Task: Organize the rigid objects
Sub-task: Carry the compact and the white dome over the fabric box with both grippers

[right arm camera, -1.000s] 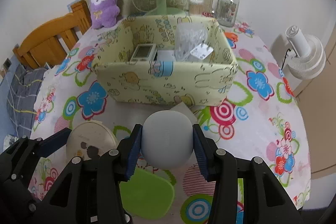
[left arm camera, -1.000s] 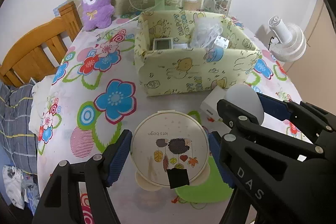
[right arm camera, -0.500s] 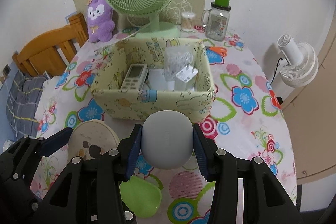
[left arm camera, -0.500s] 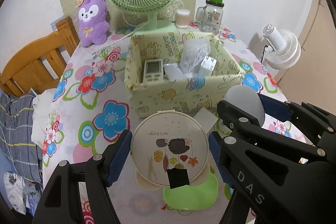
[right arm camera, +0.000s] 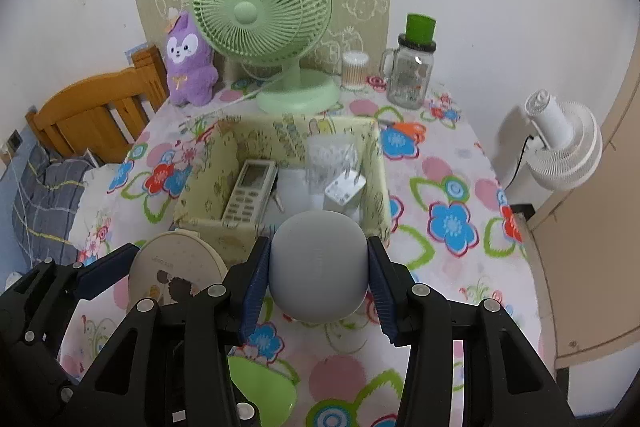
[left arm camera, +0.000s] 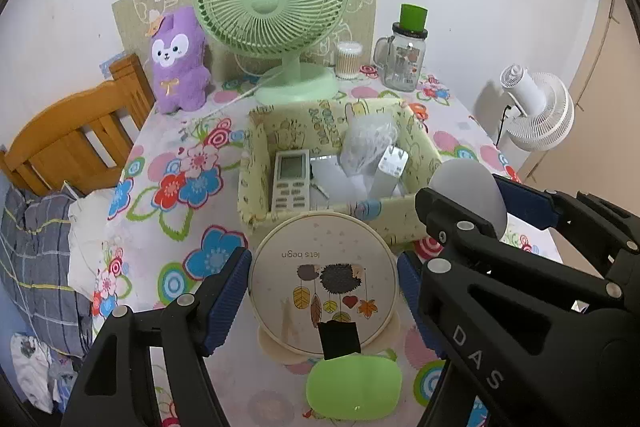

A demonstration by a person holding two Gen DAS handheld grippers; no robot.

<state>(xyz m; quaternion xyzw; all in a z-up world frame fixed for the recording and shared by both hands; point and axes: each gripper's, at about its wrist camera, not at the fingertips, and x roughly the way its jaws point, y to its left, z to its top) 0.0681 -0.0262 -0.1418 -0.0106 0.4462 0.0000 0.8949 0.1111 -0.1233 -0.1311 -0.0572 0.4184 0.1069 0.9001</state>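
Note:
My left gripper [left arm camera: 322, 285] is shut on a round cream tin [left arm camera: 324, 283] with a hedgehog picture, held in the air above the floral table. My right gripper [right arm camera: 318, 273] is shut on a smooth grey rounded object [right arm camera: 318, 267], also lifted; it shows at the right of the left wrist view [left arm camera: 468, 187]. Just beyond both stands a yellow cartoon-print fabric box [right arm camera: 376, 163] [left arm camera: 256, 171] holding a white remote control [right arm camera: 250, 189], a white plug adapter [right arm camera: 344, 191] and a clear plastic bag [right arm camera: 330, 155].
A green lid-like piece [left arm camera: 354, 389] lies on the table below the tin. At the back stand a green desk fan [right arm camera: 262, 15], a purple plush [right arm camera: 190, 61], a cotton-swab tub [right arm camera: 354, 69] and a glass jar mug [right arm camera: 412, 67]. Right: white fan [right arm camera: 558, 141]. Left: wooden chair [right arm camera: 92, 111].
Both grippers have risen with their loads, so the table and the yellow box look farther below and the box's inside shows more fully. The grips have not changed.

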